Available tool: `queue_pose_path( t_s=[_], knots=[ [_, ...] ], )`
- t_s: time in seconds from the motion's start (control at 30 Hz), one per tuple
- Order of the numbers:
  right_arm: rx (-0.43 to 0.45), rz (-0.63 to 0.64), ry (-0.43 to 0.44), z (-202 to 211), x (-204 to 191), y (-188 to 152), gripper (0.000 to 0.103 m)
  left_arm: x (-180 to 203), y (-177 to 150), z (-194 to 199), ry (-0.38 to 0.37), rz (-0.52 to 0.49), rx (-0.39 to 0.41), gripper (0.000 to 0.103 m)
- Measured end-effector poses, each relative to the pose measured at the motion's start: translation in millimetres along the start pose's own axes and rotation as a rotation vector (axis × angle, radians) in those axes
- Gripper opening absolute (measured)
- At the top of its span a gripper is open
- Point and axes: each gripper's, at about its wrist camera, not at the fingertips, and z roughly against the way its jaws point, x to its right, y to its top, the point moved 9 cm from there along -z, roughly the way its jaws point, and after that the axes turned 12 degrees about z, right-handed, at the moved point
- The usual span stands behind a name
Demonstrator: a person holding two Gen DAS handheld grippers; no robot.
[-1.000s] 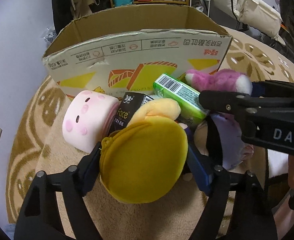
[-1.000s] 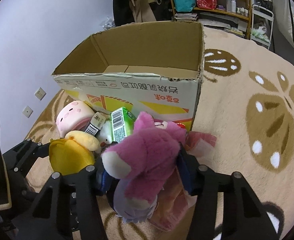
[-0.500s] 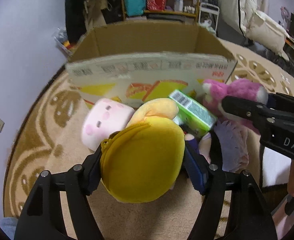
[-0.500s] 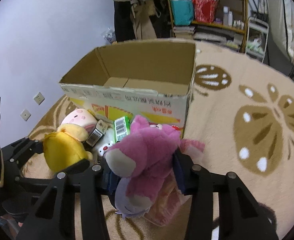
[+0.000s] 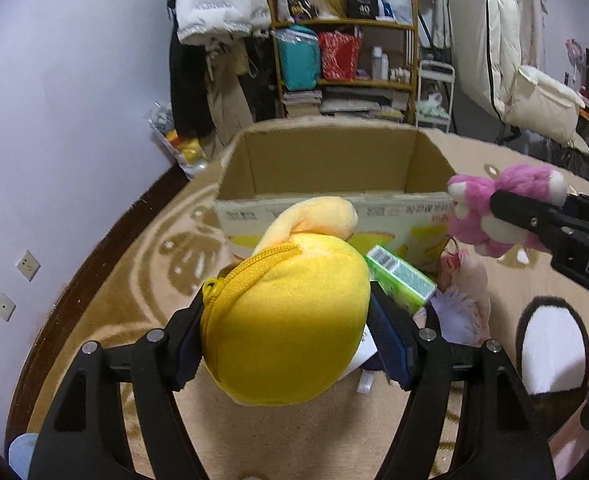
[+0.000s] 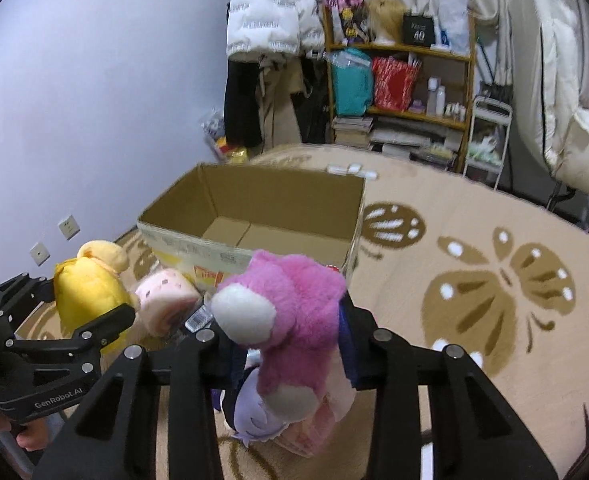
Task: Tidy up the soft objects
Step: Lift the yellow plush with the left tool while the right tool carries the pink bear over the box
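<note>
**Both hands full in front of the open box**

My left hand-held gripper [image 5: 286,344] is clenched on the yellow plush pouch [image 5: 286,320], its blue pads pressing in on either side of the round body. The pouch's zipper runs along the upper left edge, and a paler yellow plush ear [image 5: 314,216] sticks up from the top. From the right wrist camera the same pouch [image 6: 88,296] shows at the far left, held up off the floor.

My right hand-held gripper [image 6: 290,344] is grasping the pink plush bear [image 6: 290,308], which is squeezed between the two fingers with its white muzzle turned to the left and a lilac part hanging below the jaws. In the left wrist view the bear [image 5: 502,208] sits at the right edge, level with the near rim of the box.

The cardboard box [image 6: 254,204] stands open on the beige rug [image 6: 494,280], its flaps down and its bottom bare. Against the box's near wall lie the things not yet picked up: a pink roll-shaped plush [image 6: 166,300] with a face on it, a green pack [image 5: 398,280] with a barcode, and some pale pink fabric [image 5: 466,280] under the bear. Behind the box stands a wooden shelf [image 6: 398,80] of bags and bottles, with a white padded jacket [image 6: 274,8] hanging beside it.
</note>
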Motion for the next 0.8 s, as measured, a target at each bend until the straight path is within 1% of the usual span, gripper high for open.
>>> queue_pose_path(
  t_s=[0.13,0.37,0.67,0.8],
  knots=[
    [0.061,0.018,-0.047,19,4,14,0.040,-5,11,11,0.009,0.013,0.060,0.072],
    [0.129,0.039,-0.088,34,4,35,0.040,-8,26,19,0.010,0.026,0.112,0.072],
    [0.178,0.056,-0.115,28,8,62,0.040,0,50,24,0.017,-0.009,0.191,0.072],
    [0.197,0.047,-0.121,20,13,74,0.040,-2,61,20,0.027,-0.014,0.209,0.072]
  ],
)
